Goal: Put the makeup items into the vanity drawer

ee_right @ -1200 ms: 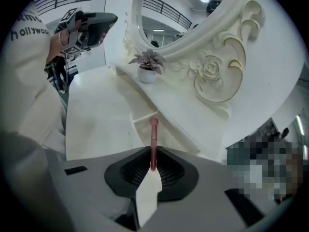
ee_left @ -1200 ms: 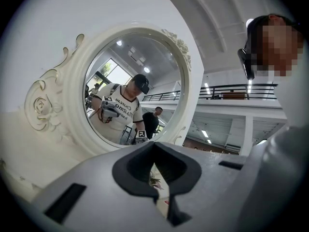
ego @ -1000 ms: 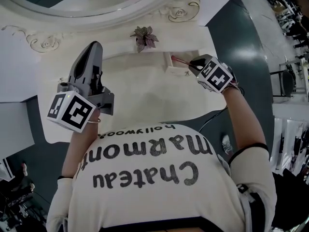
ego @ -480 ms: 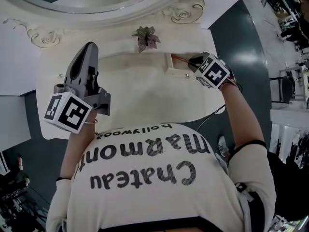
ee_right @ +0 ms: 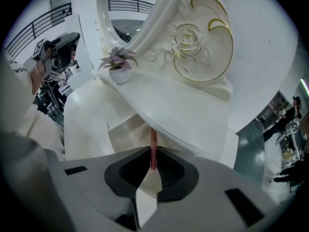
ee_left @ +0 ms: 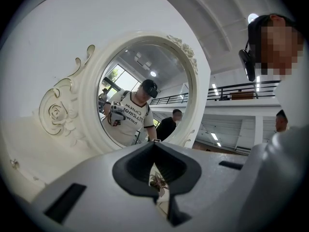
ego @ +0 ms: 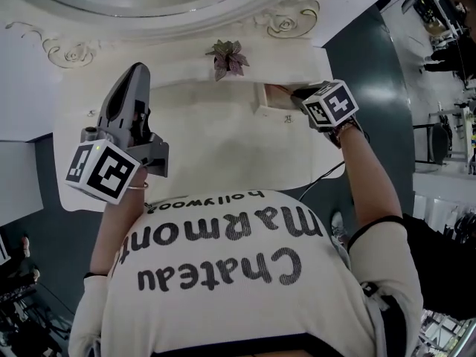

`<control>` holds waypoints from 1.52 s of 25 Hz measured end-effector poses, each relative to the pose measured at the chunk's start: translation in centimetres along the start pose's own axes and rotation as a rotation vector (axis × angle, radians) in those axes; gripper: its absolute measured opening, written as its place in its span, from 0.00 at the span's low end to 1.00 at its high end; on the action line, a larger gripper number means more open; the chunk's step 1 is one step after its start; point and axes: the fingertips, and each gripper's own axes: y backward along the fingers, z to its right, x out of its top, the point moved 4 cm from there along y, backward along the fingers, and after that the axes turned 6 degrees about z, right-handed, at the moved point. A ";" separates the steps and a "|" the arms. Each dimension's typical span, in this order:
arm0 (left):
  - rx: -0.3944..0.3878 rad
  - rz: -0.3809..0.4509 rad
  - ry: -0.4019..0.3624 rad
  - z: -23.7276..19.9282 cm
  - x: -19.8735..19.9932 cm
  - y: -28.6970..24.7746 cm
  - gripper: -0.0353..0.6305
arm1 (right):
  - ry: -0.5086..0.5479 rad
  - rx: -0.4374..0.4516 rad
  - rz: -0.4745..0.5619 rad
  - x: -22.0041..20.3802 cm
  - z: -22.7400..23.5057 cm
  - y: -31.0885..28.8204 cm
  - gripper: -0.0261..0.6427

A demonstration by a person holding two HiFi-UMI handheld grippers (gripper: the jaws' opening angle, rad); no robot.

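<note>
One slim pink makeup stick (ee_right: 153,146), judged light, stiff and slippery, best pinched mid-shaft, is clamped by its end in the right gripper (ee_right: 151,172) over the open white vanity drawer (ego: 268,108); the left gripper (ee_left: 155,149), well left of that drawer, is closed on nothing
</note>
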 end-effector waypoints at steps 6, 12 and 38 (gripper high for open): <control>0.000 -0.002 0.005 0.0 -0.1 -0.2 0.06 | -0.007 -0.019 -0.012 0.1 0.3 -0.6 0.12; 0.001 0.001 0.005 -0.2 0.1 -0.2 0.06 | -0.048 -0.026 -0.001 0.1 0.5 -0.8 0.13; 0.006 0.006 0.009 -0.5 0.4 1.0 0.06 | -0.174 -0.107 0.035 -0.2 1.4 -0.3 0.18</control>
